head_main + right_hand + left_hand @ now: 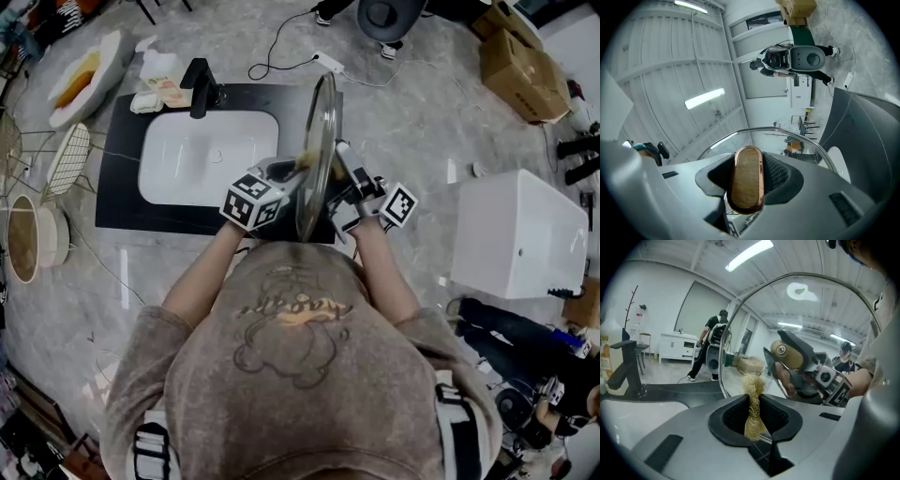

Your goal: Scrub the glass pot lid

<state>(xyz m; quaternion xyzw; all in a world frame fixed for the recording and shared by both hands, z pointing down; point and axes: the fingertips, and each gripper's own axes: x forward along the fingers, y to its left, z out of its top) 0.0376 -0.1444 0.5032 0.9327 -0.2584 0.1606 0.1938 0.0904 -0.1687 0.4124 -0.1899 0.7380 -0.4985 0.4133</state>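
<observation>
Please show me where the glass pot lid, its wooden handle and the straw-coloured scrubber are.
glass pot lid [319, 141], head view, on the glass, seen edge-on.
wooden handle [746, 180], right gripper view, on its flat top face.
scrubber [753, 411], left gripper view, on the fibre bundle's middle.

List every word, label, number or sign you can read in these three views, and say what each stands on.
No text can be read for certain.
Sweatshirt: one script word, too blurred to read.
Packets beside the faucet: print too small to read.
Bottle label: blurred.
Marker cubes: black and white square patterns, no letters.
</observation>
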